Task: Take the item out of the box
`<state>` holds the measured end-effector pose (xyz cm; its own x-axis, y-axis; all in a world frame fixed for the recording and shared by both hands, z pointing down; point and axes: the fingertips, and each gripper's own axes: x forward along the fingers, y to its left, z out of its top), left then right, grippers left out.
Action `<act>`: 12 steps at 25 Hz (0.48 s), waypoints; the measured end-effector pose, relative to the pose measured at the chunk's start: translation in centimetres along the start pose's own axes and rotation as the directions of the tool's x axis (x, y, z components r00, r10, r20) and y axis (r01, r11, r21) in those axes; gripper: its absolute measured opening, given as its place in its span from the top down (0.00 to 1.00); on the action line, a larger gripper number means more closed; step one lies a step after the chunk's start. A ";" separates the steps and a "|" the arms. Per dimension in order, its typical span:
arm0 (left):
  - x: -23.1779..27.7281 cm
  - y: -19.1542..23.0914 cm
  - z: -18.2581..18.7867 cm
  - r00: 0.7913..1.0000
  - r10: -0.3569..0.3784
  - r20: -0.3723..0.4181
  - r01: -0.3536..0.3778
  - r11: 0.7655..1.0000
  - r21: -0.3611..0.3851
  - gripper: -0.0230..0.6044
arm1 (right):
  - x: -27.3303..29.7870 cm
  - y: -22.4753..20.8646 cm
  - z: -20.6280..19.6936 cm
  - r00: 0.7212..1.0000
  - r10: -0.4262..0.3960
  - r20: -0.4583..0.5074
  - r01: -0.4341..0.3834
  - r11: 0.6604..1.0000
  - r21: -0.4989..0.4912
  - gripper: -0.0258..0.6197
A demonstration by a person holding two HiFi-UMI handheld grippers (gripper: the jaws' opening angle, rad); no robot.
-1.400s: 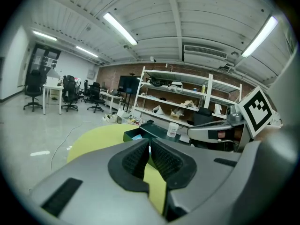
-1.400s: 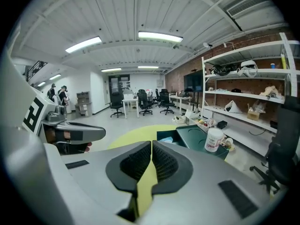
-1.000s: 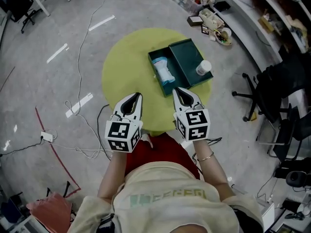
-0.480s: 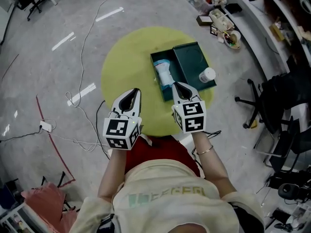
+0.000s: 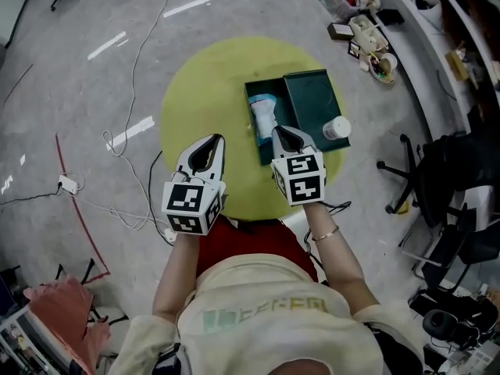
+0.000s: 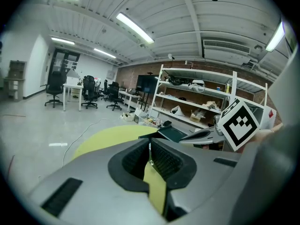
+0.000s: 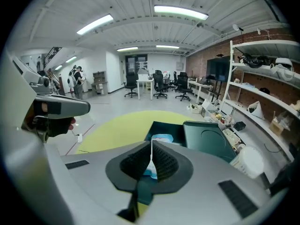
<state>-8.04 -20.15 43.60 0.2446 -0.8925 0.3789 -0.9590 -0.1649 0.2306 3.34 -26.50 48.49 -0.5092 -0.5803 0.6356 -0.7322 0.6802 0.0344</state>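
Both your grippers have advanced toward the box [image 5: 262,148]. Your left gripper [image 5: 211,141] hovers over the yellow table [image 5: 203,92], jaws clenched on nothing. The pale blue item [image 5: 263,114] lies inside the box. Your right gripper [image 5: 280,131], likewise clenched and empty, hangs over the box's near end.

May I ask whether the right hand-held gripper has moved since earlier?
Yes: the right hand-held gripper advanced over the near end of the box.
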 end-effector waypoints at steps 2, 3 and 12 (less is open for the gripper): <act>0.5 0.3 -0.1 1.000 0.006 -0.004 -0.006 1.000 -0.008 0.91 | 0.8 -0.2 0.0 1.000 0.004 -0.020 -0.004 1.000 -0.013 0.90; 0.8 0.4 -0.1 1.000 0.008 -0.006 -0.008 1.000 -0.011 0.91 | 1.2 -0.2 -0.1 0.999 0.006 -0.032 -0.006 1.000 -0.020 0.90; 3.3 1.5 -0.7 0.999 0.010 -0.042 -0.012 0.999 -0.049 0.91 | 3.9 0.0 -1.2 0.986 0.023 -0.165 -0.034 0.997 -0.067 0.90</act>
<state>-8.52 -23.06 45.87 0.2408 -0.8758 0.4183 -0.9536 -0.1333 0.2699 1.95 -28.24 51.90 -0.4441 -0.4825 0.7550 -0.6822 0.7284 0.0643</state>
